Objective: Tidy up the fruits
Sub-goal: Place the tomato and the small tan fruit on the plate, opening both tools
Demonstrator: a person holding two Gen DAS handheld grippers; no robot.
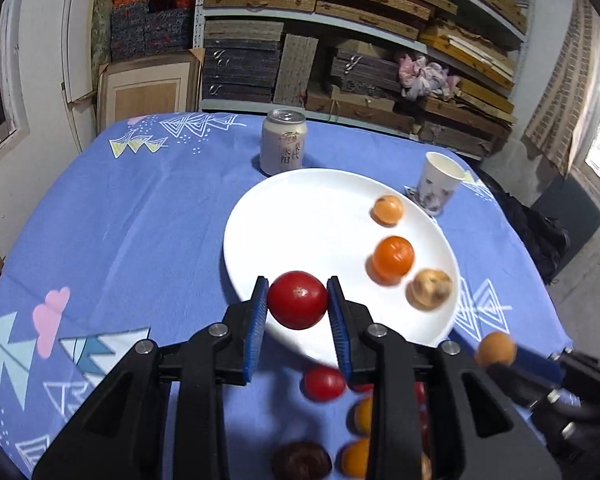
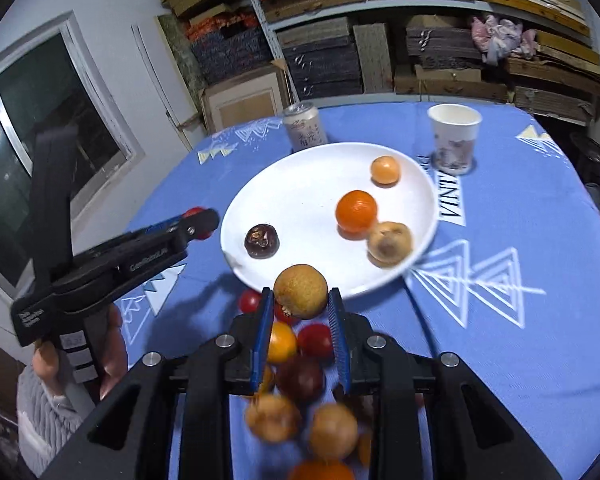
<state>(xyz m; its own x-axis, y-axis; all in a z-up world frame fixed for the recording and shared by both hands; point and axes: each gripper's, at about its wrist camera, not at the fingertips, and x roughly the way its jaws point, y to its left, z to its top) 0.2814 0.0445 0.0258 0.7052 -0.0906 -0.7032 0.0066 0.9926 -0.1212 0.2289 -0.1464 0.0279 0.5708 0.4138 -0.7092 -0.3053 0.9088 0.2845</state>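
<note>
My left gripper [image 1: 298, 300] is shut on a red tomato [image 1: 297, 300], held in the air over the near edge of the white plate [image 1: 300, 216]. My right gripper [image 2: 301, 298] is shut on a brown round longan-like fruit [image 2: 301, 291] above the plate's [image 2: 300, 184] near rim. On the plate lie an orange [image 2: 356, 209], two tan fruits [image 2: 385, 169] [image 2: 389, 243] and a dark brown fruit [image 2: 261, 241]. A pile of loose fruits [image 2: 300, 380], red, orange, tan and dark, sits on the blue cloth below both grippers. In the left wrist view the right gripper shows at the lower right with its brown fruit [image 1: 495, 349].
A drink can [image 1: 283, 142] stands behind the plate and a paper cup [image 1: 438, 182] to its right, both on the blue patterned tablecloth [image 1: 140, 220]. Shelves stacked with boxes fill the back wall. A hand [image 2: 112, 340] holds the left gripper's body at the left.
</note>
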